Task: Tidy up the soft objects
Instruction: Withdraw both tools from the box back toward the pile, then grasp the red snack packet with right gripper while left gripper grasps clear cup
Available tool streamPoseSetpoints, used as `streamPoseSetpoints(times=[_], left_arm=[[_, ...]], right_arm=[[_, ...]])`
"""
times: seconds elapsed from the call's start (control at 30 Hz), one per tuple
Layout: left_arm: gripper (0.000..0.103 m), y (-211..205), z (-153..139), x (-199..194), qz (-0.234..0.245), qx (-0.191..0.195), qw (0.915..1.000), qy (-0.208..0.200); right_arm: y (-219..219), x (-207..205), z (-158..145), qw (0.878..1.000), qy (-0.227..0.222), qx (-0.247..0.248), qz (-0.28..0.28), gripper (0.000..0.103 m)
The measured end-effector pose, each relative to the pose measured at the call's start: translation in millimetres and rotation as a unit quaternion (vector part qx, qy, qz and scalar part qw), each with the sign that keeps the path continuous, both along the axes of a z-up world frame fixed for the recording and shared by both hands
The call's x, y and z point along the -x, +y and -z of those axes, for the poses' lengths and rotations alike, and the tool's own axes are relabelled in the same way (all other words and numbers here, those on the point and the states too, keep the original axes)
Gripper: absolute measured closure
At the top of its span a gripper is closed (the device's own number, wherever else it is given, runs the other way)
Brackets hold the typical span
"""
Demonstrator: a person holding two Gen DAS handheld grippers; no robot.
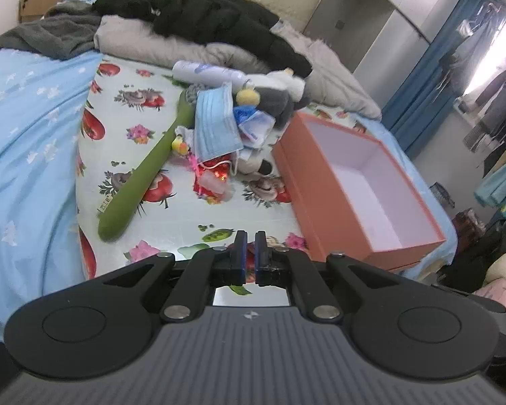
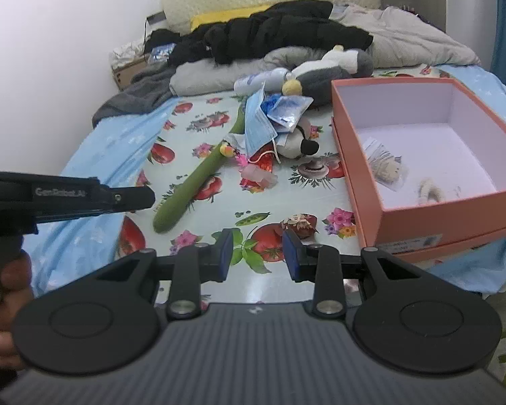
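Note:
A heap of soft things lies on the flowered cloth (image 1: 172, 216): a long green plush (image 1: 145, 172) (image 2: 192, 185), a blue face mask (image 1: 216, 125) (image 2: 258, 125), a grey and white plush toy (image 1: 276, 98) (image 2: 320, 74) and a white plush head with a black nose (image 2: 297, 143). An orange box (image 1: 315, 207) (image 2: 448, 219) stands open to the right, with two small pale items (image 2: 388, 168) inside. My left gripper (image 1: 251, 251) (image 2: 145, 198) is shut and empty, short of the heap. My right gripper (image 2: 258, 253) hangs open over the cloth, holding nothing.
A white bottle (image 1: 205, 71), blue packets (image 2: 286, 108) and red wrappers (image 1: 216, 175) mix into the heap. Black and grey clothes (image 1: 202, 17) pile up at the back of the bed. A blue sheet (image 1: 27, 141) covers the left side. A hand (image 2: 3, 290) grips the left tool.

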State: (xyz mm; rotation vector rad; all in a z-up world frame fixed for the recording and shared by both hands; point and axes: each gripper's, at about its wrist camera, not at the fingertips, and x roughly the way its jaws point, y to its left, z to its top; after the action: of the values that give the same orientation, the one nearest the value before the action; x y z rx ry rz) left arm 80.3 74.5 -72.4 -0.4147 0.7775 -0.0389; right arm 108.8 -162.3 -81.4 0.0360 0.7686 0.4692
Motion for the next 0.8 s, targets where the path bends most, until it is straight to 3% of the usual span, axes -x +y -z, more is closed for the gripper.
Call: streamPoseSetpoints(times=[0.17, 0.23, 0.3, 0.5, 0.53, 0.63, 0.8], left_arm=[[0.100, 7, 28, -40, 0.003, 0.004, 0.9997, 0.025], [0.092, 11, 42, -57, 0.002, 0.009, 0.9993, 0.038], [0.077, 15, 53, -73, 0.000, 0.011, 0.9990, 0.043], [0.075, 27, 80, -116, -0.009, 0.012, 0.9980, 0.062], [0.075, 29, 84, -122, -0.010, 0.013, 0.9978, 0.065], [0.075, 32, 95, -141, -0.011, 0.017, 0.9973, 0.071], [0.075, 34, 115, -172, -0.008, 0.023, 0.9964, 0.082]], right_arm=[[15, -31, 19, 1.000, 0.016, 0.018, -0.009, 0.067], [21, -43, 27, 0.999, 0.022, 0.024, -0.018, 0.067], [28, -56, 35, 0.999, 0.028, 0.031, -0.025, 0.067], [45, -88, 56, 0.997, 0.046, 0.045, -0.042, 0.067], [47, -93, 60, 0.997, 0.049, 0.048, -0.044, 0.066], [52, -107, 71, 0.995, 0.056, 0.061, -0.049, 0.043], [57, -126, 89, 0.994, 0.062, 0.080, -0.051, 0.041]])
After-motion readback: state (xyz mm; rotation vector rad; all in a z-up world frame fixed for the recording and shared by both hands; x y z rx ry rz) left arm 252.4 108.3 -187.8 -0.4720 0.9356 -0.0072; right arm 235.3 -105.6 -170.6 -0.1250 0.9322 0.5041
